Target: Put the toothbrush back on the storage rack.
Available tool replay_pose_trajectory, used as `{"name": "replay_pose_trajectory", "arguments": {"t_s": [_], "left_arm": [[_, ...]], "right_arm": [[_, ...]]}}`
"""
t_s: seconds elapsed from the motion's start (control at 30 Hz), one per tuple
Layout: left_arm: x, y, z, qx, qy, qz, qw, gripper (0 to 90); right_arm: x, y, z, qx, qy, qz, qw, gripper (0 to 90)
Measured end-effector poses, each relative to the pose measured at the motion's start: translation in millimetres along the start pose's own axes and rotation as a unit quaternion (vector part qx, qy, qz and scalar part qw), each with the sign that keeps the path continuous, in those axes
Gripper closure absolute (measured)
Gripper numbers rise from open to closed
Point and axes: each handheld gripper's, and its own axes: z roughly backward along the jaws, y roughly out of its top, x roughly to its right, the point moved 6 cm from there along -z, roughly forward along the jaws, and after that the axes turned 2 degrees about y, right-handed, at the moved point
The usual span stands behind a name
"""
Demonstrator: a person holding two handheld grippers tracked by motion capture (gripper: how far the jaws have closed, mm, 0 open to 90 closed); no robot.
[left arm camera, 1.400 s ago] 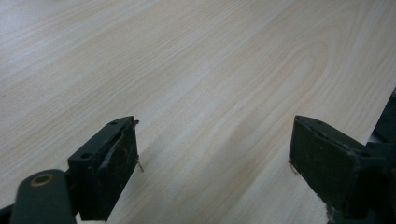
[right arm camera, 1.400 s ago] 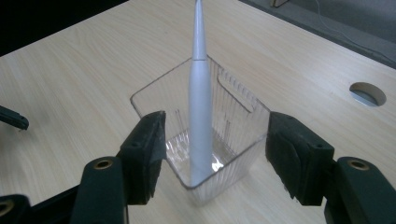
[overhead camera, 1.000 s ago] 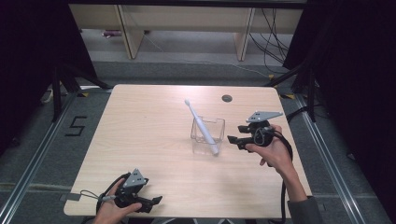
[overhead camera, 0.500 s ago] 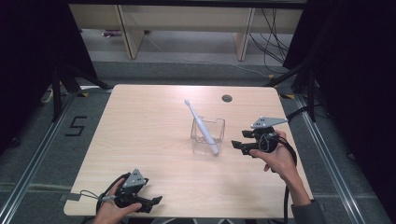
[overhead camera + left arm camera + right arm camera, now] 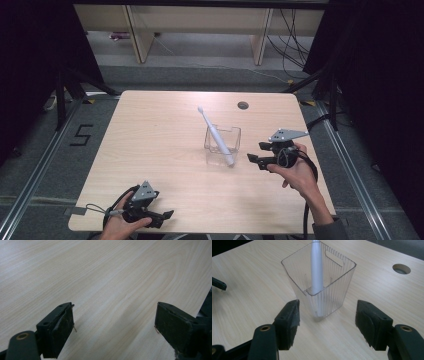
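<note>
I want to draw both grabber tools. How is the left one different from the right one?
The left gripper sits at the table's near edge, its jaws facing bare wood; the right gripper is farther in, its jaws facing the clear box with the toothbrush in it. The left rests low; the right seems held higher. Both are black, open and hand-held.

Toothbrush [image 5: 317, 267] head beyond frame edge, seemingly.
</note>
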Motion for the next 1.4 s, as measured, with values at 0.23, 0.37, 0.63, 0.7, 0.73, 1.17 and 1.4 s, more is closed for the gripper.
{"name": "replay_pose_trajectory", "arguments": {"t_s": [0.23, 0.37, 0.63, 0.7, 0.73, 1.17, 1.4], "left_arm": [[0.0, 0.3, 0.3, 0.001, 0.000, 0.000, 1.0000, 14.9], [-0.1, 0.3, 0.2, 0.001, 0.001, 0.000, 1.0000, 14.9], [2.2, 0.8, 0.1, 0.006, -0.006, 0.008, 0.9999, 14.9], [2.1, 0.8, 0.2, 0.006, -0.005, 0.008, 0.9999, 14.9], [2.1, 0.8, 0.2, 0.006, -0.005, 0.008, 0.9999, 14.8], [0.2, 0.9, 1.3, 0.002, 0.000, -0.003, 1.0000, 14.9], [2.5, 1.4, 0.6, 0.009, -0.006, 0.008, 0.9999, 14.9]], "right_arm": [[-6.4, -4.4, -0.7, 0.010, 0.012, 0.004, 0.9999, 32.7], [-7.1, -5.9, 0.9, 0.014, 0.008, 0.009, 0.9998, 31.8], [-12.4, -14.8, 1.9, 0.016, 0.008, -0.004, 0.9998, 29.4], [-11.7, -16.3, 1.4, 0.017, 0.010, 0.004, 0.9998, 29.3], [-14.4, -18.5, 2.1, 0.011, 0.010, -0.011, 0.9998, 29.3], [-21.6, -33.9, -5.8, 0.010, 0.020, 0.000, 0.9998, 28.9], [-20.2, -39.2, -8.0, 0.009, 0.012, 0.004, 0.9999, 28.4]]}}
